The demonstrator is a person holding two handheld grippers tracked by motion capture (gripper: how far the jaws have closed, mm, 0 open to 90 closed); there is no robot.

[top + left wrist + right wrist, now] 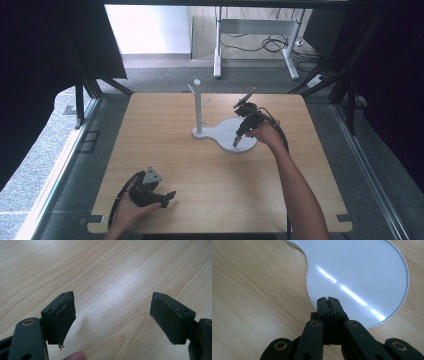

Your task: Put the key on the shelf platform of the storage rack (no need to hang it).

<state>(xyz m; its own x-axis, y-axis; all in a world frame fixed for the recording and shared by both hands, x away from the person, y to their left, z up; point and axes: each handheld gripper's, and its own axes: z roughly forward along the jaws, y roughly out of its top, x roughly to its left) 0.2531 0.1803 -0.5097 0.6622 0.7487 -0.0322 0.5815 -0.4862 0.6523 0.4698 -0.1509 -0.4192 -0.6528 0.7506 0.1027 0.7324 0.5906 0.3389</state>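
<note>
A white stand with a thin post and short pegs rises from a flat white base plate near the table's middle. My right gripper points down over the round part of that plate, its jaws pressed together with nothing between them; its tip hangs over the plate's near edge. My left gripper rests low near the table's front left, held in a hand. In the left gripper view its jaws stand wide apart over bare wood, empty.
The light wooden table has rounded corners and notches at its front edge. Beyond its far edge stands a white desk frame with cables on the floor. Dark curtains flank both sides.
</note>
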